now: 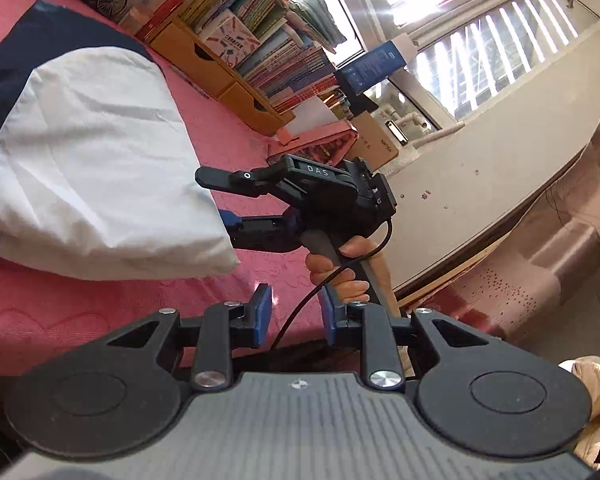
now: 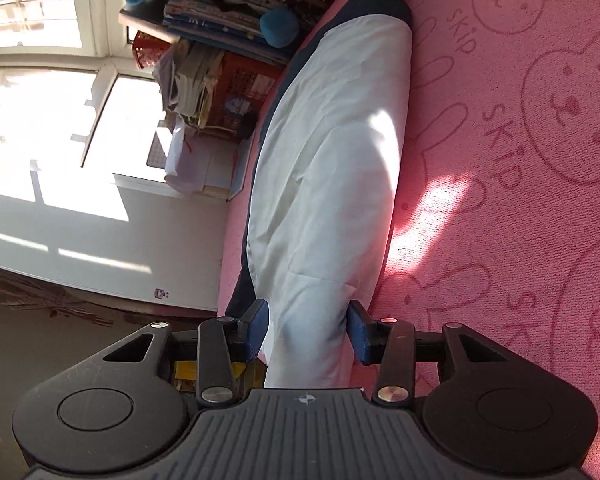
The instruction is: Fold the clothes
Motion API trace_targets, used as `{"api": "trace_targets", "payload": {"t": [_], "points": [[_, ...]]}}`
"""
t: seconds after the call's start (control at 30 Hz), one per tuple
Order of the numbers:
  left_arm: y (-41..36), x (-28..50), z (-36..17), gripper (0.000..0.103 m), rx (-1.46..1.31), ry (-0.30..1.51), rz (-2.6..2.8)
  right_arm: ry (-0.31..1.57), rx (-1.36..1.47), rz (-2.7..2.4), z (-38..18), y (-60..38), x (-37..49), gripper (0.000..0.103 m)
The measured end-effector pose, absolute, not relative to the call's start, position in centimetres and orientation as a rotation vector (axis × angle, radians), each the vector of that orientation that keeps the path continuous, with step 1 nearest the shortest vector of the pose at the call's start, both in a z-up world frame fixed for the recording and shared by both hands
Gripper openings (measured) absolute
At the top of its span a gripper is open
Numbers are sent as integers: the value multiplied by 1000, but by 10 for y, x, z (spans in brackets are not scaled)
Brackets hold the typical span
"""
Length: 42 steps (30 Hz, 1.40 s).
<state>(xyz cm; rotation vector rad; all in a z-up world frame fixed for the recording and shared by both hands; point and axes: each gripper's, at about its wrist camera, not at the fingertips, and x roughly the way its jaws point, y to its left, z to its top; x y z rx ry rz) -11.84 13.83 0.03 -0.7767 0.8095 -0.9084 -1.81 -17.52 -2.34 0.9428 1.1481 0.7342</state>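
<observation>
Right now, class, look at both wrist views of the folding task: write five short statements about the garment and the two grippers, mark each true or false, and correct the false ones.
1. The white and navy garment lies on a pink bunny-print cover. True.
2. The left gripper is clamped on the garment. False: its jaws are open with no cloth between them.
3. The right gripper has white fabric between its fingers. True: its jaws are open around the cloth, not closed on it.
4. The garment hangs from a hanger. False: it rests on the cover.
5. Books are stacked at the far edge of the cover, near the window. True.
</observation>
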Motion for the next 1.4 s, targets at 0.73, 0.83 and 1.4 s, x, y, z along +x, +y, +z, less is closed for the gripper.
{"api": "trace_targets", "payload": {"t": [0.73, 0.83, 1.4], "points": [[122, -99, -71, 103, -1266, 848, -594, 1111, 1108, 752, -42, -184, -19, 52], [120, -93, -63, 103, -1248, 812, -591, 1108, 1127, 761, -44, -187, -20, 52], [113, -100, -52, 23, -1081, 756, -471, 1040, 1160, 721, -60, -200, -11, 59]]}}
